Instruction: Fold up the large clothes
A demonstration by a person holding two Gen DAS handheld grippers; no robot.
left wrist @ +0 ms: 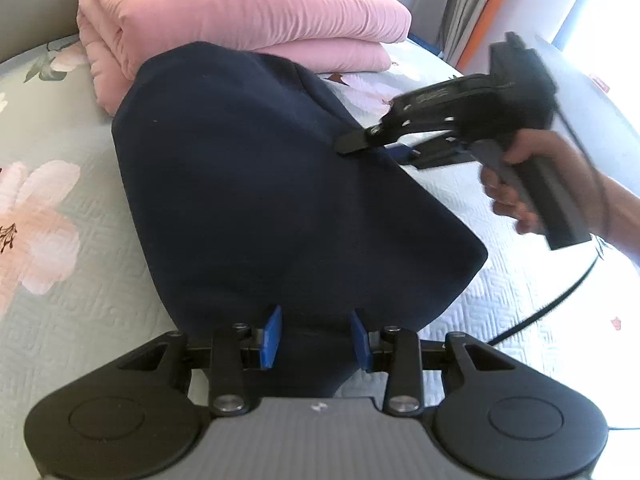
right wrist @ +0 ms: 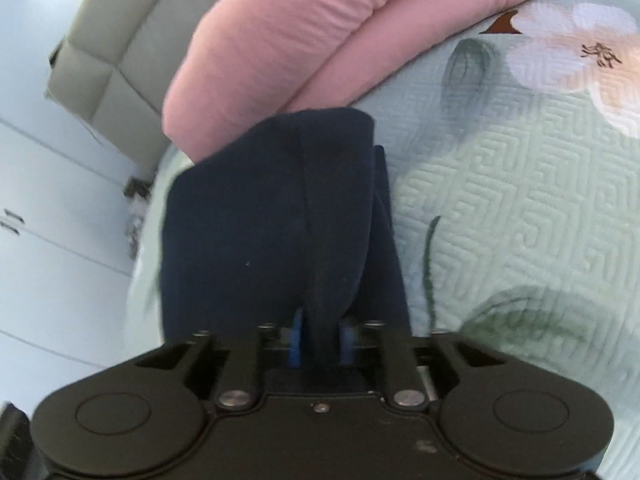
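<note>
Navy clothes (left wrist: 256, 184) lie folded in a thick dark bundle on the bed (left wrist: 72, 344), on a pale green quilt with big pink flowers; the bundle stretches away in front of the left claw (left wrist: 316, 344), and its near end sits between that claw's two blue pads (left wrist: 269, 342); the cloth fills the gap from pad to pad, so the left claw is holding the bundle's near end; a folded pink blanket (left wrist: 240, 12) lies past the far end of the bundle, touching it; the right claw (right wrist: 322, 342) comes at the bundle from its right side, held by a hand (left wrist: 528, 184); a raised fold of the navy cloth stands between its blue pads (right wrist: 295, 340); those pads stand part way apart, and I cannot tell if they press the fold.
</note>
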